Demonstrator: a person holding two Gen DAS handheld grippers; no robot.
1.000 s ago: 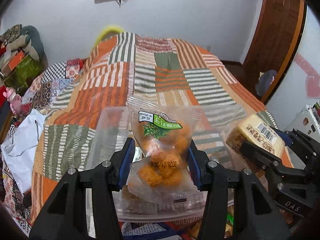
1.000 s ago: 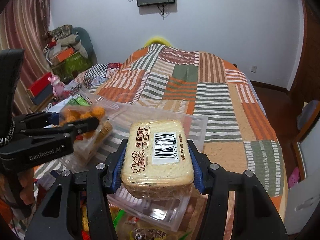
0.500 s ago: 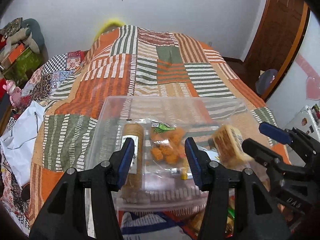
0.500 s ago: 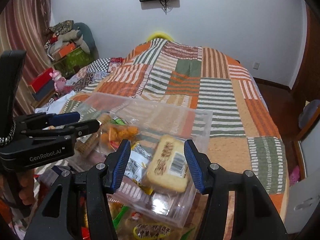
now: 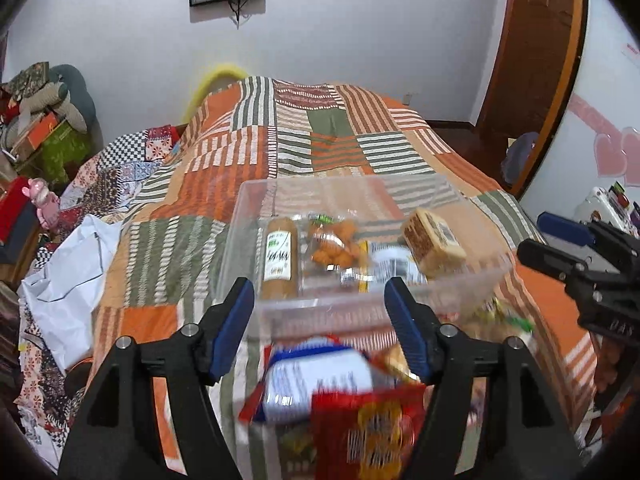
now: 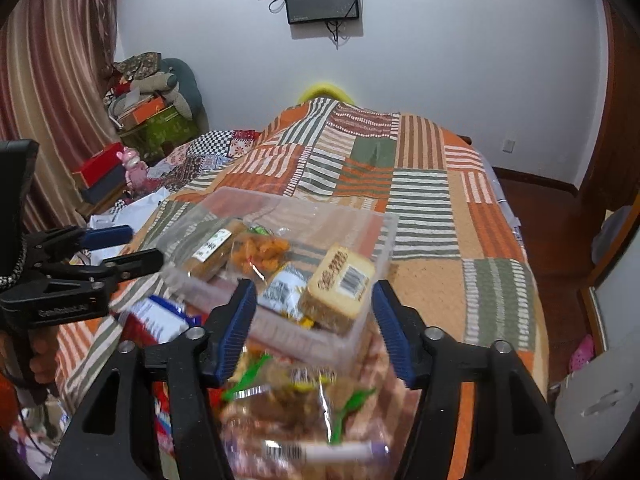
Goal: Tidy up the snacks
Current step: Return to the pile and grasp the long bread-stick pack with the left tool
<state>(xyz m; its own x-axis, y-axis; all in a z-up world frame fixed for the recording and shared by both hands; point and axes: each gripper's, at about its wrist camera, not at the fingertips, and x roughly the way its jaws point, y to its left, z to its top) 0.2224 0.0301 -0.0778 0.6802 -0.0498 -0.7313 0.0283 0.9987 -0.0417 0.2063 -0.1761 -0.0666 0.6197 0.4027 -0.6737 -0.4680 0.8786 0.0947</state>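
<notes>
Snacks are sitting in a clear plastic bin that is resting on the patchwork bedspread. Inside it I am seeing a brown cylindrical snack pack with a white and green label lying along the left side, a clear bag of orange fried pieces just beside it, a white wrapped packet next to that, and a wrapped block of toast slices with a barcode leaning tilted against the bin's right wall. In the right wrist view the same toast block is lying closest to my right gripper, at the near corner of the bin.

I am holding my left gripper over the near edge of the bin with its blue-padded fingers spread apart and gripping nothing. The right gripper's fingers are likewise spread wide and carrying nothing.

More snacks are lying loose on the bedspread in front of the bin: a blue and white packet, a red packet partly over it, and, under the right gripper, a blurred clear bag of brown snacks with green print. The blur is keeping me from reading any of these.
</notes>
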